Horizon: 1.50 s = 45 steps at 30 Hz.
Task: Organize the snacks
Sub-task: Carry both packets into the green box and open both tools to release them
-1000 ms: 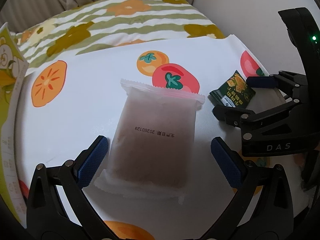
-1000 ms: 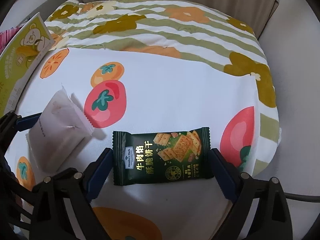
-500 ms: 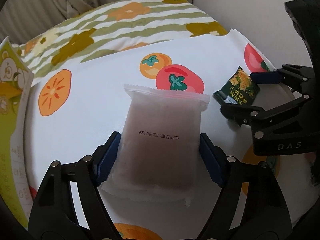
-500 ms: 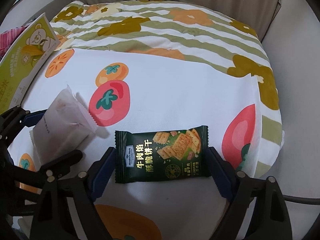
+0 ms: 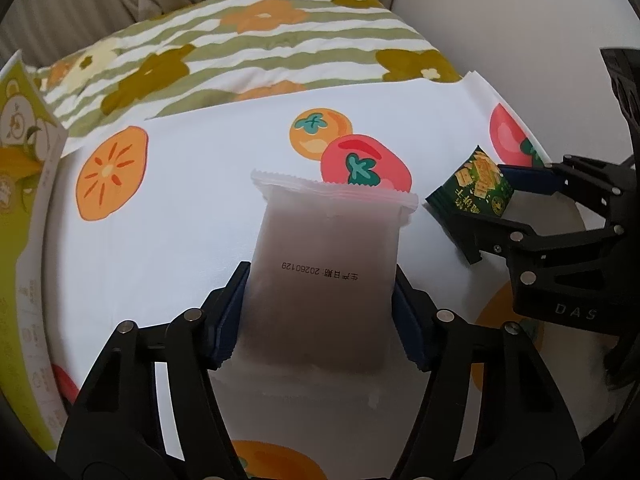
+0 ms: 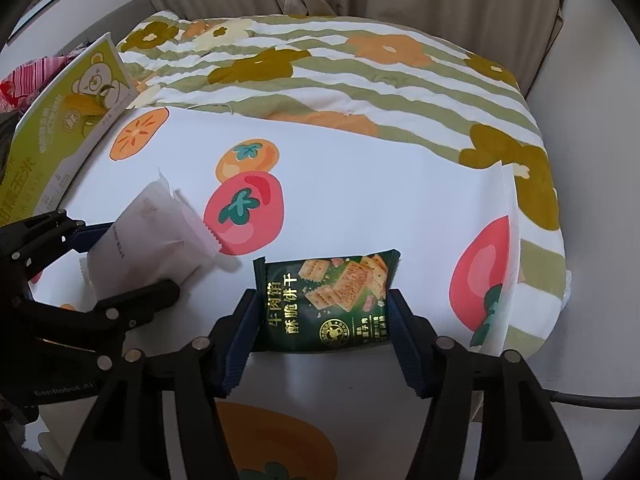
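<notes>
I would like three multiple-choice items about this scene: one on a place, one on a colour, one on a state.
1. Where does the yellow-green box with the bear stand?
A. at the left edge of the fruit-print sheet
B. at its right edge
C. on the green packet

2. What colour is the cracker packet?
A. red
B. dark green
C. blue

3. How is the left gripper?
A. open above the sheet
B. shut on nothing
C. shut on the translucent white packet

Answers: 1 A, the box rises beside the sheet's left edge. 2 B, its wrapper is dark green. 3 C, both blue pads press the packet's sides.
</notes>
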Each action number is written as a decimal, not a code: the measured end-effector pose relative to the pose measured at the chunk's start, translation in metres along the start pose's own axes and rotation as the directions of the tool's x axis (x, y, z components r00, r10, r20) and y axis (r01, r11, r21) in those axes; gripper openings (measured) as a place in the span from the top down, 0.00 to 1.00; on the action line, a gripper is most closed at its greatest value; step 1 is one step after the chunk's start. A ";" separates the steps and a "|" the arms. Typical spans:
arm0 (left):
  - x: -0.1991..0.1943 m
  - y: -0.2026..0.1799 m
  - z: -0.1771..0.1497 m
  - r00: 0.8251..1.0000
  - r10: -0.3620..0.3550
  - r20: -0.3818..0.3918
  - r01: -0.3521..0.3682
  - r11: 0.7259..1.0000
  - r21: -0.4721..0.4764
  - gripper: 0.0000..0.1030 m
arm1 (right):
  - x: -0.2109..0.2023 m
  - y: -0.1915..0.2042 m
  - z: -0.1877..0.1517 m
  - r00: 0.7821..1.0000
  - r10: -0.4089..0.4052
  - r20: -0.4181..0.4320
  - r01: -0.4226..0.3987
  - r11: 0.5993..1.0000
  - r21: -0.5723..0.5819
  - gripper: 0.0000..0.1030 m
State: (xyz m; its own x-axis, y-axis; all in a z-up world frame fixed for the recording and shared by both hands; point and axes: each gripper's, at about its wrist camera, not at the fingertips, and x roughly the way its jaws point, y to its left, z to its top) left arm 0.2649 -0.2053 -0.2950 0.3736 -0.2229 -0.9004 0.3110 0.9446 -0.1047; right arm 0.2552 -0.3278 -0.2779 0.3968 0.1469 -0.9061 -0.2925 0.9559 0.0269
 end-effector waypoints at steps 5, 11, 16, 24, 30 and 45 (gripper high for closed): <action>-0.009 0.007 0.000 1.000 0.002 -0.002 -0.002 1.000 -0.020 0.40 | -0.009 0.001 0.001 1.000 0.006 0.021 -0.007 1.000 0.012 0.44; -0.049 0.018 0.007 0.999 0.015 0.050 -0.013 0.999 -0.042 0.41 | -0.035 0.004 0.010 0.998 0.017 0.053 -0.019 0.999 0.039 0.44; -0.112 0.043 0.017 0.992 0.031 0.125 -0.021 0.996 -0.086 0.41 | -0.076 0.024 0.028 0.994 0.047 0.102 -0.051 0.998 0.042 0.44; -0.220 0.127 0.015 0.965 0.106 0.240 -0.072 0.987 -0.146 0.41 | -0.141 0.103 0.067 0.967 0.103 0.233 -0.103 0.995 -0.010 0.44; -0.269 0.207 -0.003 0.955 0.149 0.257 -0.101 0.977 -0.189 0.40 | -0.164 0.185 0.098 0.943 0.174 0.285 -0.174 0.984 -0.026 0.44; -0.254 0.354 -0.030 0.980 0.122 0.159 -0.094 0.981 -0.172 0.35 | -0.138 0.339 0.129 0.951 0.174 0.256 -0.185 0.983 0.019 0.44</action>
State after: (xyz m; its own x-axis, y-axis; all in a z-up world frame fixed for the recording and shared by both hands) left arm 0.2535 0.1933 -0.1157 0.5431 -0.1413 -0.8277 0.1199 0.9887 -0.0901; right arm 0.2137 0.0092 -0.0889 0.5496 0.3708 -0.7486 -0.3441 0.9170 0.2017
